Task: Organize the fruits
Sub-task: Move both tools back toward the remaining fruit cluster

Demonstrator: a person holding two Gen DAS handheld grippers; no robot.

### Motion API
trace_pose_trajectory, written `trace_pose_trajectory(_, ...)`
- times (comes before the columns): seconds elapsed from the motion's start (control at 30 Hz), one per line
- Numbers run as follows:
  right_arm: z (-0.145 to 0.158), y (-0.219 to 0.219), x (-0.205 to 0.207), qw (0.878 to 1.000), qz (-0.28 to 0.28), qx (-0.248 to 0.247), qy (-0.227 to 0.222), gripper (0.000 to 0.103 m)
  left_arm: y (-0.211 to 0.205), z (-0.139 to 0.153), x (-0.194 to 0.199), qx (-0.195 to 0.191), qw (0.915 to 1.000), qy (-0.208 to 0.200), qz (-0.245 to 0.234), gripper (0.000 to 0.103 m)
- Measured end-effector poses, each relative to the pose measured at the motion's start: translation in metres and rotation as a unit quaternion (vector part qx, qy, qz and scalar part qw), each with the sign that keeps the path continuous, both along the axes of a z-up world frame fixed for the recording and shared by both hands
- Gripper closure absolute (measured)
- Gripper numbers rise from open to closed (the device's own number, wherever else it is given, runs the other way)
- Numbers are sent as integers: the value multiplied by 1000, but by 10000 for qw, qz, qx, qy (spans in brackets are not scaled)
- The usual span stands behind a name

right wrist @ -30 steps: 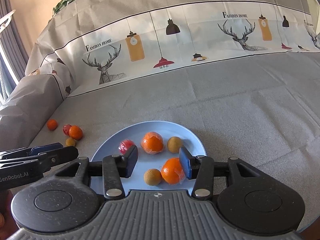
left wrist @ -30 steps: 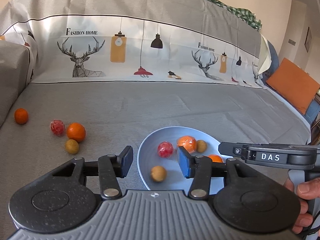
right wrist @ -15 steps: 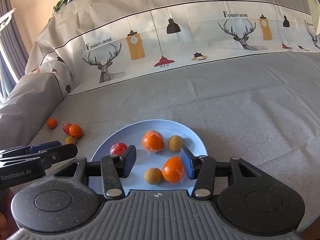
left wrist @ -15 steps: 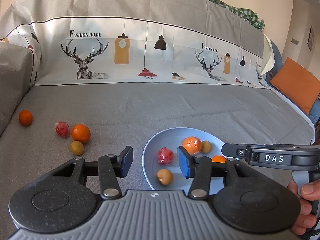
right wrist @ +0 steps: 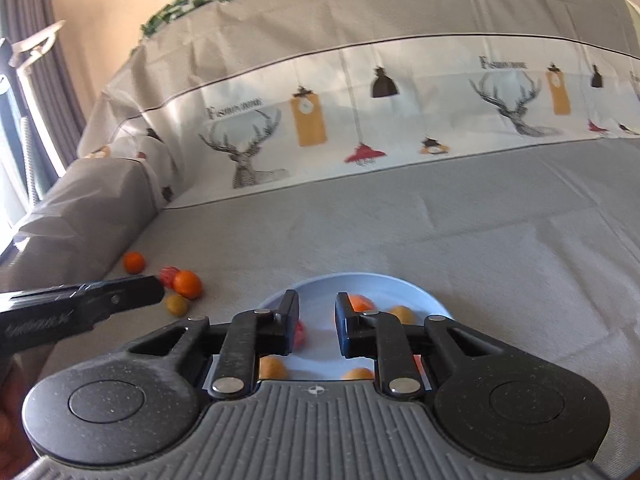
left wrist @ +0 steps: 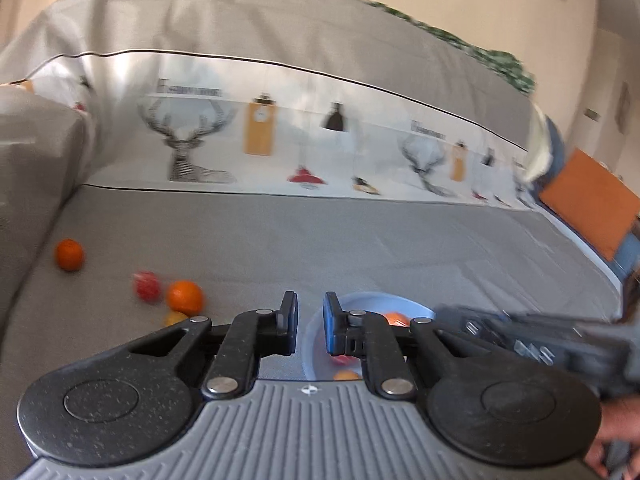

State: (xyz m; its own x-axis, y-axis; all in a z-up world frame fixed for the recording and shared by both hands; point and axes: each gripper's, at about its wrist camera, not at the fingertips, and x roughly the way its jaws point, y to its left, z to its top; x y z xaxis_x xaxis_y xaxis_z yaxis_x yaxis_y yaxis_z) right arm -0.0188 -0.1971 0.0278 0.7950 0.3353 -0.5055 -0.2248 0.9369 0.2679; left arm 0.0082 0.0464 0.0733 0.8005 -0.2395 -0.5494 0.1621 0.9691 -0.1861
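Observation:
A light blue plate point(right wrist: 384, 286) lies on the grey cloth and holds several small fruits, mostly hidden behind my fingers; it also shows in the left wrist view point(left wrist: 362, 300). To the left on the cloth lie an orange point(left wrist: 185, 297), a red fruit point(left wrist: 147, 286), a small yellow-brown fruit point(left wrist: 175, 317) and a farther small orange point(left wrist: 69, 254). The same group shows in the right wrist view, with the orange point(right wrist: 187, 283) in front. My left gripper point(left wrist: 311, 322) is narrowly open and empty. My right gripper point(right wrist: 317, 324) is partly open and empty above the plate.
A grey covered armrest point(right wrist: 80, 216) rises at the left. The backrest cloth with deer and lamp prints point(left wrist: 280, 148) stands behind. An orange cushion point(left wrist: 588, 208) lies at the far right.
Both grippers have pulled back and tilted up, so the plate now sits low behind the fingers. Both pairs of fingers have narrowed. The view is blurred by motion.

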Motion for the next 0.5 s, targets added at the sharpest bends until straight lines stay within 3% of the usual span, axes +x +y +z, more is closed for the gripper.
trace_pose_trajectory(0.2, 6, 25, 5, 9994, 341, 79, -58, 82, 66, -9, 35, -40, 9957, 63, 925, 89)
trace_pose_trajectory(0.27, 7, 34, 7, 9989, 460, 78, -52, 82, 99, -20, 42, -838, 9842, 465, 1491, 89)
trace_pose_trajectory(0.37, 6, 49, 12, 9976, 677, 109, -22, 82, 132, -29, 41, -1691, 9631, 563, 2017, 89)
trace_pose_trajectory(0.43, 5, 63, 17, 9964, 837, 150, 5, 82, 140, -33, 44, -1906, 9557, 675, 2137, 89)
trace_pose_trajectory(0.5, 2, 80, 22, 9946, 1028, 135, 23, 82, 138, -34, 49, -1812, 9568, 738, 2149, 89)
